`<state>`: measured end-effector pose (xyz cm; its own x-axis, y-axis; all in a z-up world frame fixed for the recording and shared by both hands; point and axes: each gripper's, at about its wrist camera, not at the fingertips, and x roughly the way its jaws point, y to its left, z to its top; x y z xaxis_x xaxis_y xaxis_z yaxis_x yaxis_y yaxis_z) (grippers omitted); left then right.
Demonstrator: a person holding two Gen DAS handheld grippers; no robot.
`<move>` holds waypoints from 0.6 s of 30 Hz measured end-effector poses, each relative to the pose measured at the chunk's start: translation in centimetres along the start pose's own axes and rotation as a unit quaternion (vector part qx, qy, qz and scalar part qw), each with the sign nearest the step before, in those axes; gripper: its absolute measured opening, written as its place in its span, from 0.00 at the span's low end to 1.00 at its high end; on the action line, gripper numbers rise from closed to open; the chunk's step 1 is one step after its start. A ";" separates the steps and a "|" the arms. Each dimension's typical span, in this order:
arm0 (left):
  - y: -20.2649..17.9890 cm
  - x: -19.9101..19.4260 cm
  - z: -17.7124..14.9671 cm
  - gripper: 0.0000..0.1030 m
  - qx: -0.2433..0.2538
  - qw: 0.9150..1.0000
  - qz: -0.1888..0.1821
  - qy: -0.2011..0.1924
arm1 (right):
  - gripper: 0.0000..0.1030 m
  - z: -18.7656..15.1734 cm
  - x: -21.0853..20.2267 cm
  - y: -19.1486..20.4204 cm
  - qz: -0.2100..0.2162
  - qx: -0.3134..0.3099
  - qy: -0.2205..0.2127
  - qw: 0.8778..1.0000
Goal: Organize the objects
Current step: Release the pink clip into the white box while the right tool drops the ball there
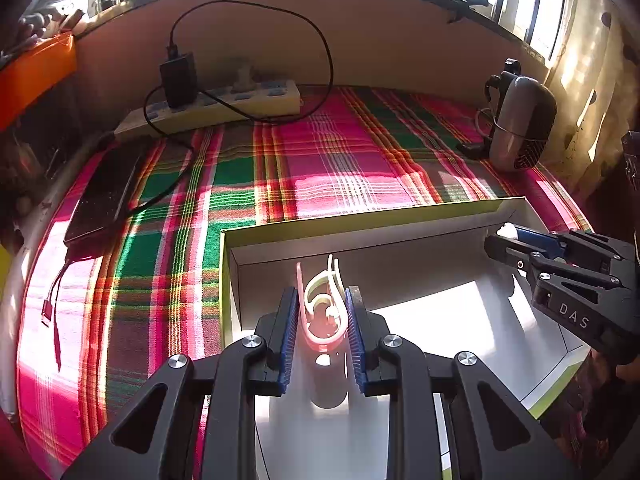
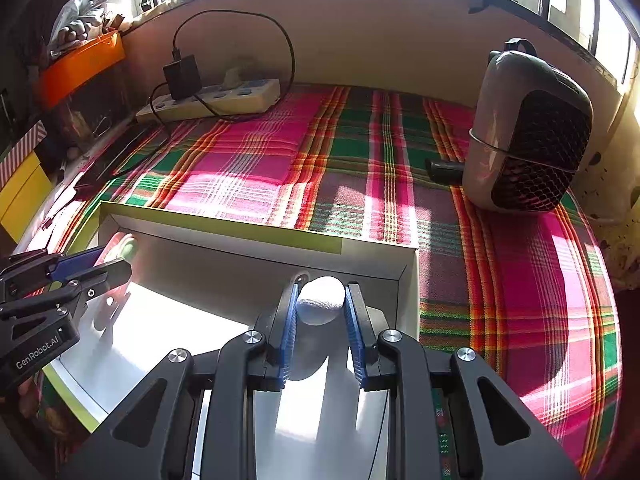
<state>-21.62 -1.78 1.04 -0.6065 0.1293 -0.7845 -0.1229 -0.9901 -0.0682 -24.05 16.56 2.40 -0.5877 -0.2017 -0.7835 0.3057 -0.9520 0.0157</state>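
Pink and cream clips (image 1: pixel 322 312) are being clamped between the left hand-held gripper (image 1: pixel 322 334) pads, over the white box (image 1: pixel 436 236). The right hand-held gripper (image 2: pixel 320 332) is pinching a white ball (image 2: pixel 322 300) there too. The box is sitting on a plaid cloth (image 1: pixel 320 160).

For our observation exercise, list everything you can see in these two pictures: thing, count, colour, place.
Box: one, white with yellow-green rim, on cloth.
Cloth: one, pink-green plaid, covering surface.
Clips: bundle, pink and cream, in left gripper over box.
White object: one, in right gripper over box.
Power strip: one, cream, back left.
Adapter: one, black, on strip.
Phone: one, black, left edge.
Fan heater: one, grey, right.
Left gripper: black, shut.
Right gripper: black, shut.
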 end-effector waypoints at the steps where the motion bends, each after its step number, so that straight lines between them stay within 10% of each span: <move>1: 0.0 0.0 0.0 0.21 0.002 1.000 0.000 0.000 | 0.24 0.0 0.1 0.0 -0.001 0.000 0.000 1.000; 18: -0.6 -0.3 -0.2 0.32 0.007 1.000 -0.007 0.001 | 0.35 0.0 -0.1 0.3 -0.009 0.012 -0.010 1.000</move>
<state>-21.21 -1.28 1.24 -0.6025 0.1427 -0.7853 -0.1423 -0.9873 -0.0702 -23.88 16.32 2.48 -0.6071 -0.1894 -0.7717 0.2772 -0.9606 0.0177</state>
